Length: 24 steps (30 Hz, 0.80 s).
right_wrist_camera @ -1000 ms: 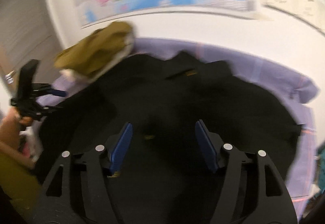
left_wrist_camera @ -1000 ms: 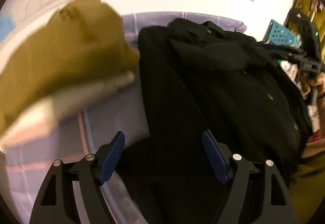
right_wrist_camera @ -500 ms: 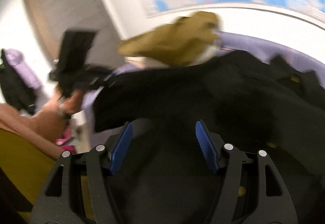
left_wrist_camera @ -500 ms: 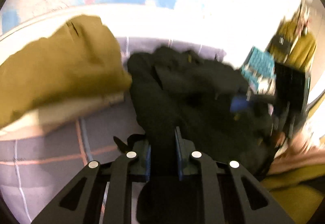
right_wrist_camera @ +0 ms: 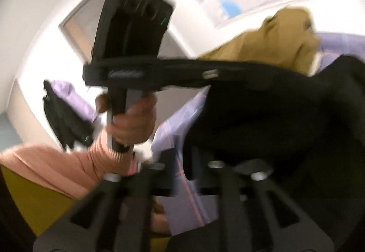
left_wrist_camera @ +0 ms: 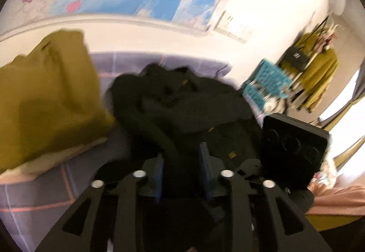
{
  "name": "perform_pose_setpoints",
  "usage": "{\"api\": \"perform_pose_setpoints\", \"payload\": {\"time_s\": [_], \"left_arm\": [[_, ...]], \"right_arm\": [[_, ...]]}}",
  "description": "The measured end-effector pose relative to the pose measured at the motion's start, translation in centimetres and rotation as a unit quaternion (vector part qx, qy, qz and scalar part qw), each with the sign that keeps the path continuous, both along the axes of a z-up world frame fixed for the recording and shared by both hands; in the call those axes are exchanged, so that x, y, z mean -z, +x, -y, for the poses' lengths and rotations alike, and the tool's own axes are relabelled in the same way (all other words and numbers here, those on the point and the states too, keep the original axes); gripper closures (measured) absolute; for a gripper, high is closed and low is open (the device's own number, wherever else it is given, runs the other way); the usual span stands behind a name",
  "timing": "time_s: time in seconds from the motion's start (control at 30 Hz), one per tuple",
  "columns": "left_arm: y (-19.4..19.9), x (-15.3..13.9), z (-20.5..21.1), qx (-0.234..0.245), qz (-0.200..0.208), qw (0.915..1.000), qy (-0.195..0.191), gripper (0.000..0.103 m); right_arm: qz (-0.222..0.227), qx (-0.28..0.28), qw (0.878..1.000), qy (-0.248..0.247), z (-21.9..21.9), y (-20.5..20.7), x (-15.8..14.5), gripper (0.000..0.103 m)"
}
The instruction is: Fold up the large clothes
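A black coat with gold buttons (left_wrist_camera: 189,110) lies bunched on the lilac checked sheet (left_wrist_camera: 45,185). My left gripper (left_wrist_camera: 181,171) is shut on a fold of the coat's near edge and lifts it. In the right wrist view the coat (right_wrist_camera: 285,119) hangs at the right, and my right gripper (right_wrist_camera: 184,160) is shut on its lower edge; that view is blurred. The left gripper's body (right_wrist_camera: 136,46) and the hand holding it fill the middle of the right wrist view. The right gripper's camera block (left_wrist_camera: 294,151) shows close at the right of the left wrist view.
A folded olive garment (left_wrist_camera: 45,101) on a pale one lies at the left on the sheet, also in the right wrist view (right_wrist_camera: 273,46). A teal basket (left_wrist_camera: 267,85) and hanging clothes stand at the right. A wall map hangs behind.
Both grippers closed on the coat's near edge, the left first and the right after. They came close together and raised the edge; the views swung upward.
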<state>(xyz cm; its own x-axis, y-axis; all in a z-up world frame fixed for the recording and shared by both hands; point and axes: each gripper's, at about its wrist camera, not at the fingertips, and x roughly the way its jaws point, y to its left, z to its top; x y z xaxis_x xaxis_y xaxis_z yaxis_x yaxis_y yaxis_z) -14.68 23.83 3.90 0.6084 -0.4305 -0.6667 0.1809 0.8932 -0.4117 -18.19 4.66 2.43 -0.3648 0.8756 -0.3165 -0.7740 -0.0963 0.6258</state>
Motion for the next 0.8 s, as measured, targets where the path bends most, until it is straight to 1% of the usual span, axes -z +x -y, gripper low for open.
{"api": "perform_pose_setpoints", "payload": {"time_s": [0.03,0.07,0.1,0.13,0.17,0.2,0.23,0.27,0.3,0.33,0.37,0.4,0.43,0.47,0.5,0.53,0.57,0.6,0.67,0.7,0.73,0.8], "left_arm": [[0.0,-1.0,0.1,0.004,0.015,0.9999,-0.007,0.051],[-0.1,-2.0,0.2,0.012,0.03,0.9993,-0.018,0.045],[-0.4,-3.1,0.1,0.021,0.061,0.9973,-0.035,0.038],[-0.6,-3.8,0.0,0.023,0.082,0.9956,-0.04,0.034],[-0.7,-4.1,0.0,0.024,0.094,0.9944,-0.043,0.027],[-0.7,-4.2,-0.1,0.028,0.103,0.993,-0.051,0.022],[-0.3,-3.8,-0.1,0.027,0.106,0.9925,-0.054,0.022],[0.2,-3.2,0.0,0.018,0.099,0.9941,-0.04,0.022],[1.0,-2.2,0.4,0.006,0.085,0.9963,-0.016,0.022],[1.8,-1.0,0.6,-0.004,0.068,0.9977,0.004,0.023],[2.8,0.5,0.9,-0.013,0.045,0.9986,0.025,0.025],[3.6,1.5,1.2,-0.017,0.028,0.9988,0.038,0.033],[4.4,3.1,1.4,-0.017,0.003,0.9986,0.049,0.037],[5.0,4.1,1.6,-0.016,-0.015,0.9981,0.057,0.038],[5.5,5.1,2.0,-0.017,-0.028,0.9969,0.071,0.039],[6.0,6.0,2.5,-0.02,-0.036,0.9944,0.097,0.04],[6.3,6.4,2.8,-0.021,-0.039,0.9931,0.109,0.04],[6.8,6.8,2.9,-0.02,-0.042,0.9925,0.113,0.04],[7.8,7.3,3.1,-0.019,-0.052,0.9921,0.113,0.04],[8.3,7.3,3.1,-0.021,-0.05,0.9919,0.114,0.04],[8.8,7.2,3.1,-0.023,-0.044,0.9914,0.121,0.039],[10.1,7.1,3.2,-0.026,-0.044,0.9919,0.116,0.039]], "right_arm": [[-0.015,0.005,1.0,0.011,1.2,1.1,-0.6,0.1],[-0.029,0.02,0.999,0.03,2.8,2.3,-1.4,0.1],[-0.05,0.047,0.996,0.05,5.1,4.2,-2.4,0.1],[-0.065,0.066,0.994,0.058,6.4,5.5,-2.7,0.1],[-0.08,0.099,0.99,0.066,8.4,7.2,-2.8,0.1],[-0.084,0.145,0.984,0.063,10.7,9.1,-2.7,0.1],[-0.092,0.177,0.979,0.05,11.9,10.5,-2.1,0.096],[-0.111,0.207,0.972,0.027,13.2,12.0,-0.9,0.094],[-0.133,0.248,0.959,-0.024,14.4,13.8,1.1,0.087],[-0.138,0.279,0.948,-0.06,15.3,14.5,2.5,0.076],[-0.13,0.32,0.932,-0.107,16.3,15.1,4.2,0.067],[-0.123,0.336,0.924,-0.133,16.7,15.4,5.1,0.044],[-0.126,0.352,0.915,-0.151,17.3,15.5,6.1,0.036],[-0.131,0.359,0.911,-0.154,17.8,15.4,6.7,0.035],[-0.13,0.359,0.912,-0.15,18.0,14.8,6.7,0.031],[-0.12,0.358,0.915,-0.144,18.2,14.5,6.5,0.027],[-0.102,0.353,0.92,-0.137,18.0,13.9,5.8,0.024],[-0.085,0.344,0.926,-0.131,17.4,12.9,5.0,0.018],[-0.051,0.308,0.943,-0.117,15.8,11.0,3.7,0.018],[-0.035,0.28,0.952,-0.115,14.4,9.7,3.3,0.014],[-0.027,0.262,0.957,-0.119,13.4,9.2,3.0,0.011],[-0.016,0.25,0.958,-0.139,10.8,8.5,3.7,0.014]]}}
